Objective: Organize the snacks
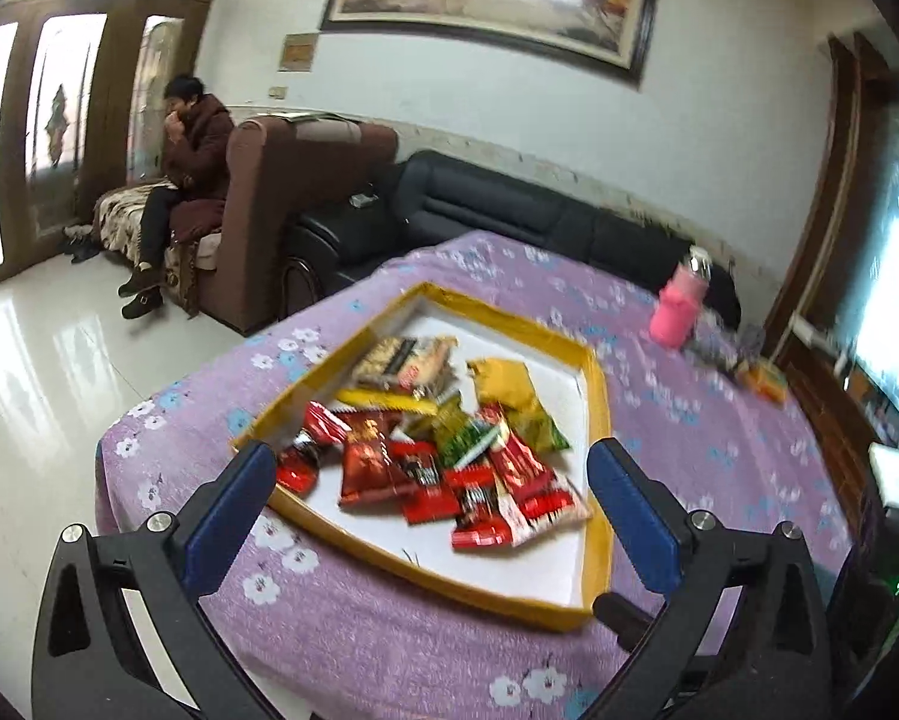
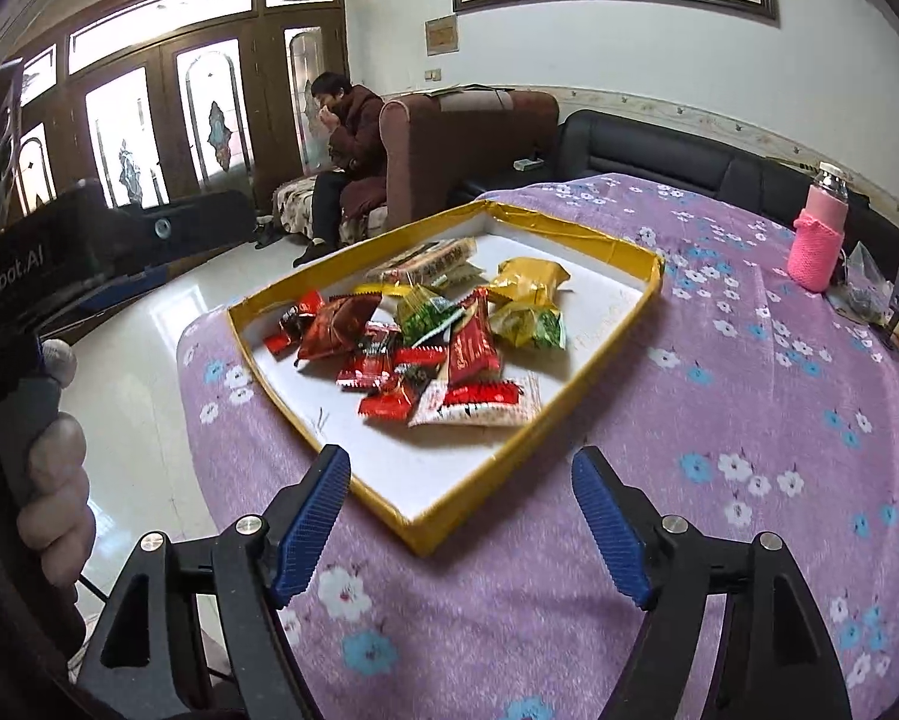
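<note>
Crinkly foil snack packets (image 2: 425,348) lie heaped in the shallow yellow-rimmed cardboard tray (image 2: 599,378) on the purple floral tablecloth (image 2: 719,420), both the left gripper (image 1: 428,495) and right gripper (image 2: 461,516) wide and empty, so a low reach could snag the rim.

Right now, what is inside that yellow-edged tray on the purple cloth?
The tray holds a loose heap of snack packets: mostly red ones, some green-yellow, one gold and a pale long pack. They overlap, so anything beneath the heap is hidden.

Each black gripper (image 2: 461,516) has ribbed blue pads (image 2: 308,528) and silver screws.
</note>
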Action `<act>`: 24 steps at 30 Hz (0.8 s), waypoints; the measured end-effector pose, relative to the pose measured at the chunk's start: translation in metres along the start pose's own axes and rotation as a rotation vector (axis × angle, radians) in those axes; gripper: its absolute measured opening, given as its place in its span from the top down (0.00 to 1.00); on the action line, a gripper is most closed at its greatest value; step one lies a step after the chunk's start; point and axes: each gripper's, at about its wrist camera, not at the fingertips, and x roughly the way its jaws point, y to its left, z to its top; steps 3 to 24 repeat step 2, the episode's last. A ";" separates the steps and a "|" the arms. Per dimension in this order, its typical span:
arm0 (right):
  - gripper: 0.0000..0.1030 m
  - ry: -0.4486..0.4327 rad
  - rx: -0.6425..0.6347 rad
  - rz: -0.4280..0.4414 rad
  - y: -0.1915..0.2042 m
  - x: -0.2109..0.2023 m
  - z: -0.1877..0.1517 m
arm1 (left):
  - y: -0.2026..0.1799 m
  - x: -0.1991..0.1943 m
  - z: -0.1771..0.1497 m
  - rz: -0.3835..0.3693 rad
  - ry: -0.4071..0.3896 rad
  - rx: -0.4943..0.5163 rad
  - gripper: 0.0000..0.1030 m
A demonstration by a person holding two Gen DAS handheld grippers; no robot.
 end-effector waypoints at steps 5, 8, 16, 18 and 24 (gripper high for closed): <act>0.24 -0.003 0.015 0.001 -0.005 -0.003 -0.003 | -0.014 0.000 -0.003 0.025 0.012 0.050 0.00; 0.24 -0.003 0.015 0.001 -0.005 -0.003 -0.003 | -0.014 0.000 -0.003 0.025 0.012 0.050 0.00; 0.24 -0.003 0.015 0.001 -0.005 -0.003 -0.003 | -0.014 0.000 -0.003 0.025 0.012 0.050 0.00; 0.24 -0.003 0.015 0.001 -0.005 -0.003 -0.003 | -0.014 0.000 -0.003 0.025 0.012 0.050 0.00; 0.24 -0.003 0.015 0.001 -0.005 -0.003 -0.003 | -0.014 0.000 -0.003 0.025 0.012 0.050 0.00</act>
